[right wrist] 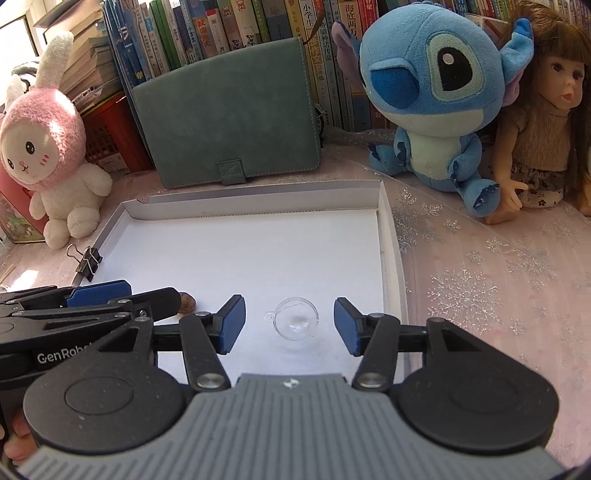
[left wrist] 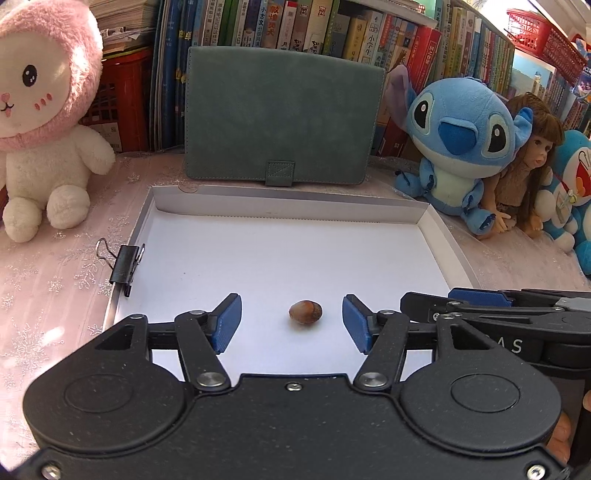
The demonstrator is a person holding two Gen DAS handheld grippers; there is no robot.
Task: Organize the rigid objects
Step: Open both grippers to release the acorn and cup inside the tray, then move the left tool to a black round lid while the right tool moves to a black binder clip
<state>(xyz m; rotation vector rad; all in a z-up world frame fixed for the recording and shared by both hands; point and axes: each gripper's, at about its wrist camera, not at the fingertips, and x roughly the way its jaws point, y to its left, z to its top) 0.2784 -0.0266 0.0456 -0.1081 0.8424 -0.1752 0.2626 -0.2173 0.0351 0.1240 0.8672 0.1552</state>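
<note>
smooth brown nut [left wrist: 305,312] | clear round bauble [right wrist: 296,323]; white tray [right wrist: 391,236]

A green case [left wrist: 282,118] stands upright against a row of books [left wrist: 314,26], its clasp tab at the bottom. Left of the case sits a pink-hooded white bunny plush [left wrist: 40,122], with a red crate [left wrist: 122,99] between them at the back. Right of the case sits a blue plush [left wrist: 458,147], and a brown-haired doll [left wrist: 532,162] leans just beside that plush, farther from the case. All rest on a table [left wrist: 44,288] covered in pale pink snowflake cloth.
</note>
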